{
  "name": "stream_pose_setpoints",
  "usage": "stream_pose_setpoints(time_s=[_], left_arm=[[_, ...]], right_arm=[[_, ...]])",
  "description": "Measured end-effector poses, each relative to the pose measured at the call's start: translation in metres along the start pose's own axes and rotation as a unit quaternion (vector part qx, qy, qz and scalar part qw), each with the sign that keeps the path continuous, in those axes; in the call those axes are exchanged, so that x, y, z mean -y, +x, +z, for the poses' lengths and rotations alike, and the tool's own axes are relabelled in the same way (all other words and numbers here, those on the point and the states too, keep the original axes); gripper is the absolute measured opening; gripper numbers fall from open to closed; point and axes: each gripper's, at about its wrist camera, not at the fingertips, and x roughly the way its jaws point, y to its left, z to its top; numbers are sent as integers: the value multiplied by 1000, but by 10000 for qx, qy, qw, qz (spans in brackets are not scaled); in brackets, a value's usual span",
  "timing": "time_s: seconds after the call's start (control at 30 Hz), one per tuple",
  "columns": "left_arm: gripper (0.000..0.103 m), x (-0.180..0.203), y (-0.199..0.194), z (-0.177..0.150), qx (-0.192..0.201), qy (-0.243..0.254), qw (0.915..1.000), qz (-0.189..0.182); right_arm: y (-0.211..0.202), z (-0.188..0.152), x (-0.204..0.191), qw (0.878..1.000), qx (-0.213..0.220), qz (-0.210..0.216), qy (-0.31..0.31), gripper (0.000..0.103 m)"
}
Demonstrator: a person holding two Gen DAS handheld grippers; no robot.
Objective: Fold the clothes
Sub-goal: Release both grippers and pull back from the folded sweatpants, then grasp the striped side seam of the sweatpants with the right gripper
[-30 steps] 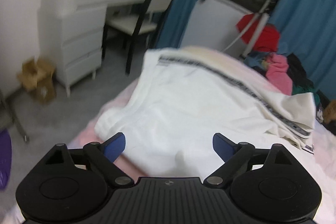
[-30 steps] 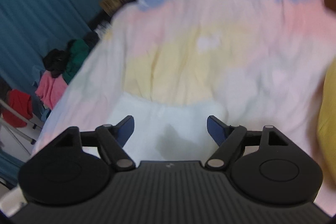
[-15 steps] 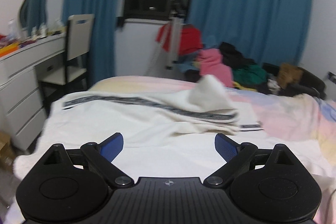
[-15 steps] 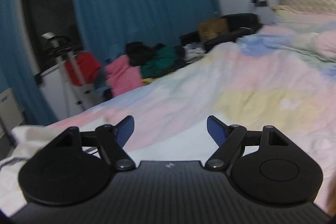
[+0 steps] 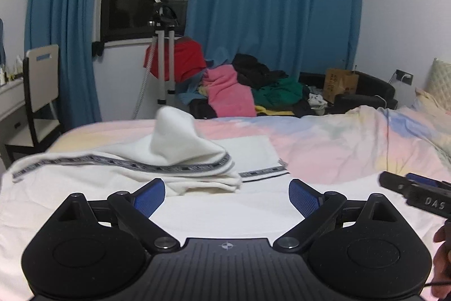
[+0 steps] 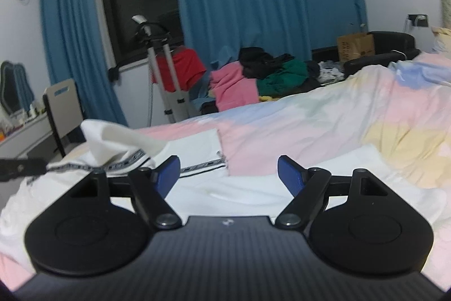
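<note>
A white garment with a dark patterned stripe [image 5: 180, 160] lies spread on the bed, one part folded over and bunched into a peak. It also shows in the right wrist view [image 6: 124, 151]. My left gripper [image 5: 227, 195] is open and empty, just above the garment's near edge. My right gripper [image 6: 228, 174] is open and empty, low over the white cloth. The right gripper's fingertips [image 5: 394, 182] show at the right edge of the left wrist view. The left gripper's tip [image 6: 19, 168] shows at the left edge of the right wrist view.
The bed has a pastel patchwork cover [image 5: 338, 143]. Behind it lies a pile of clothes [image 5: 248, 92] by blue curtains [image 5: 276, 4], a garment steamer stand [image 5: 163, 52] and a cardboard box [image 5: 339, 81]. A chair [image 5: 39, 86] and desk stand at the left.
Both grippers have swung up from looking down at the bed to looking level across it toward the curtains. They stay open. Each gripper now shows in the other's view.
</note>
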Motion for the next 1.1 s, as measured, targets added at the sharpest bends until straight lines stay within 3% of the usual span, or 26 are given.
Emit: stream_pose_setpoints(time_s=[0.27,0.5,0.67,0.87,0.97,1.1], left_arm=[[96,-9,16,-23,-127,-52,9999,2],[96,-34,9,-29,-80,-248,9997,-5],[96,-48,20,-30,-38,-275,9996,19],[96,-64,37,-33,-7,-280,9996,78],[96,-73,46,-34,8,-282,9995,108],[96,-78,70,-35,-161,-466,9988,-21]], right_arm=[[13,-13,-14,9993,-113,359,-55,78],[52,-17,-21,9977,-559,352,131,77],[106,-4,-26,9949,-850,443,300,77],[201,-2,-19,9871,-1392,285,734,74],[246,-5,-19,9846,-1632,-17,620,73],[291,-12,-21,9726,-2272,-132,479,73]])
